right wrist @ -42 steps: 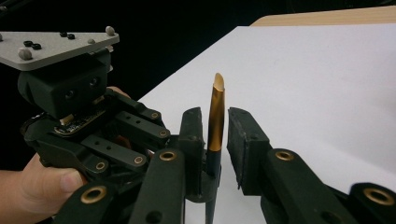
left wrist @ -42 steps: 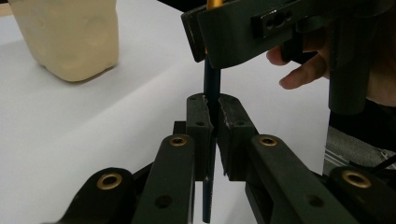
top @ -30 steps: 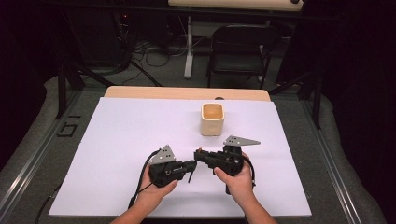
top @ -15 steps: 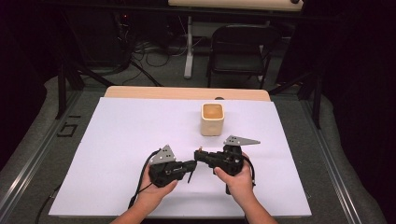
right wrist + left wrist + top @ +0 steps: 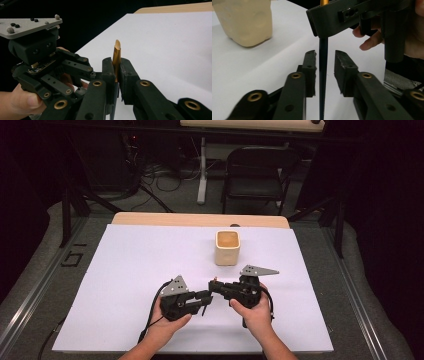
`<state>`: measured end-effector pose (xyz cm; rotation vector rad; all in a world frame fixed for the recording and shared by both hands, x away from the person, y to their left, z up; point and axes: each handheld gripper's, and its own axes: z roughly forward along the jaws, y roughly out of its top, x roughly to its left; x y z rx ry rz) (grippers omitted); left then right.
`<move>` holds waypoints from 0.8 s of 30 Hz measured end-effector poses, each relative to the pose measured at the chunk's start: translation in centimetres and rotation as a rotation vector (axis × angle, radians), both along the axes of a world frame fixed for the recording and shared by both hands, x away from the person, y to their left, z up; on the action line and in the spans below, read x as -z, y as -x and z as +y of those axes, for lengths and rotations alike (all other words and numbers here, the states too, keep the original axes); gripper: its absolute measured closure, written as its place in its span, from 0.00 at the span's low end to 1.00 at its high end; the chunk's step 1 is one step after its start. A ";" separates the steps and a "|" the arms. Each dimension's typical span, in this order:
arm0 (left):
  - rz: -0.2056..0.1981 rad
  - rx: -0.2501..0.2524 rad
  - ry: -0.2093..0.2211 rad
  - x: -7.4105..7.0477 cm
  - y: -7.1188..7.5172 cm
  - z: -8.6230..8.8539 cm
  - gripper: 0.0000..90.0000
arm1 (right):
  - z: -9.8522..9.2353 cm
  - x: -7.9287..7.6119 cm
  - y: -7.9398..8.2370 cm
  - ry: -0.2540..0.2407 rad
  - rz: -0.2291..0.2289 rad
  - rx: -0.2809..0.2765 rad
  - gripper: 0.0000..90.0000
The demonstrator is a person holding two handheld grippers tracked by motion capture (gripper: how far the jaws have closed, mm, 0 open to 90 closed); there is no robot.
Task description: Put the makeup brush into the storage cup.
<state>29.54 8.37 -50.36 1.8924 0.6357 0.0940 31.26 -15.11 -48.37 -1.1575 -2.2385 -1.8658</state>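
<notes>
The right gripper (image 5: 216, 285) is clamped on a slim pen-like stick (image 5: 116, 58). In the right gripper view, both pads press on the stick's gold upper section, and its slanted gold tip rises above the jaw ends. The stick stands roughly upright, crosswise to the jaws.

The dark blue lower section of the stick (image 5: 323, 75) hangs below the right gripper (image 5: 352, 18) and passes between the jaws of the left gripper (image 5: 324, 61). In the left gripper view, a visible gap remains on each side of the shaft: neither pad touches it. The left gripper's jaws have just been opening, with the stick between them; the left gripper is therefore released, and the stick is carried by the right gripper alone.

In the high view, both grippers are held close together above the near centre of the white table (image 5: 125, 270), jaw tips facing each other and almost meeting. The left gripper (image 5: 205, 297) lies slightly nearer the person than the right one. Each gripper is carried in one hand: the left hand (image 5: 167, 322) and the right hand (image 5: 255, 312).

A cream square-sided cup (image 5: 227, 247) stands upright on the table beyond the grippers, well apart from them. In the left gripper view, the cup (image 5: 247, 21) appears at upper left.
</notes>
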 end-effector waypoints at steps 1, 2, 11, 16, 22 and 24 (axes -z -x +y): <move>0.001 0.004 0.001 0.1 -0.1 0.0 0.75 | 0.0 0.0 0.0 0.004 -0.004 0.005 0.93; 0.003 0.005 0.000 0.1 -0.1 0.0 0.72 | -0.1 -0.1 0.0 0.009 -0.013 0.009 0.93; 0.005 -0.070 -0.049 0.4 -0.8 0.8 0.51 | -1.4 -0.5 0.1 0.104 -0.086 0.080 0.93; 0.013 -0.100 -0.058 0.4 -1.1 1.4 0.50 | -2.3 -0.8 0.0 0.139 -0.117 0.120 0.93; 0.006 -0.128 -0.081 0.5 -1.2 1.8 0.49 | -2.8 -1.1 0.1 0.163 -0.130 0.137 0.93; 0.002 -0.140 -0.097 0.5 -1.3 1.9 0.49 | -2.7 -1.1 0.2 0.169 -0.142 0.143 0.93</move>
